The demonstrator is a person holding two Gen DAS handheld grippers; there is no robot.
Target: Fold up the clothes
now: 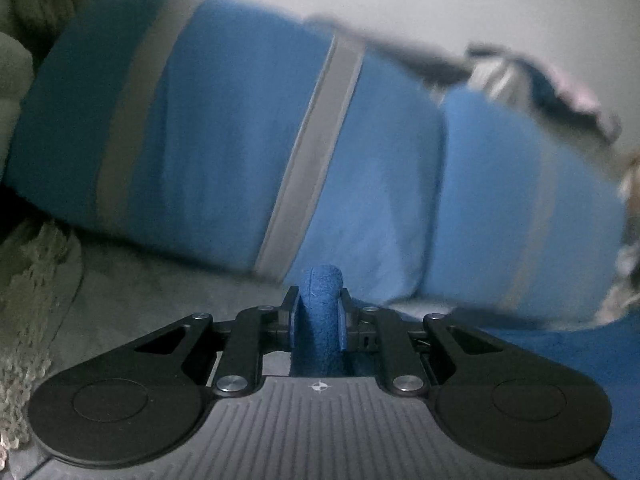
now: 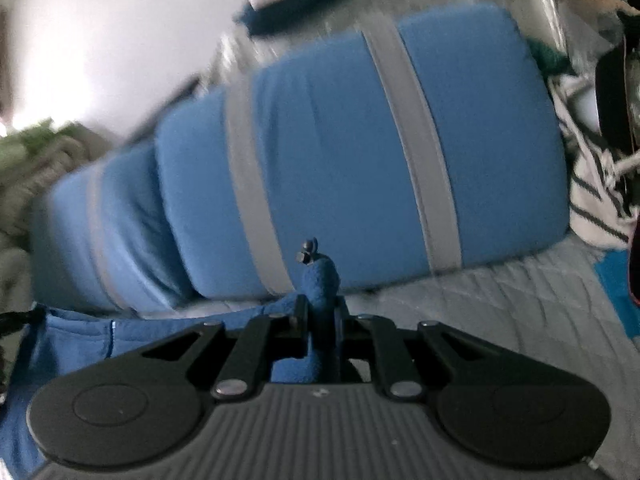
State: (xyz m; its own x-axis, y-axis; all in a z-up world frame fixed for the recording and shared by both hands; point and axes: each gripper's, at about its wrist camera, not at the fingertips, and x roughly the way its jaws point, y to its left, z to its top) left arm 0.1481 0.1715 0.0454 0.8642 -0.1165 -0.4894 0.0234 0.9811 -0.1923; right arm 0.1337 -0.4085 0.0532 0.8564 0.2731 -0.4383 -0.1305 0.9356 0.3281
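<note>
My left gripper (image 1: 319,308) is shut on a fold of a dark blue fleece garment (image 1: 320,320) that bulges up between the jaws. My right gripper (image 2: 320,312) is shut on the same blue garment (image 2: 80,344), whose cloth trails to the lower left; a small dark zipper pull (image 2: 309,251) sticks up above the pinched fold. Both views are blurred by motion.
Blue cushions with grey stripes (image 1: 248,140) (image 2: 380,152) lie just beyond both grippers on a grey quilted surface (image 2: 500,312). A knitted beige throw (image 1: 28,300) is at the left. A striped white cloth (image 2: 596,200) and dark objects lie at the right.
</note>
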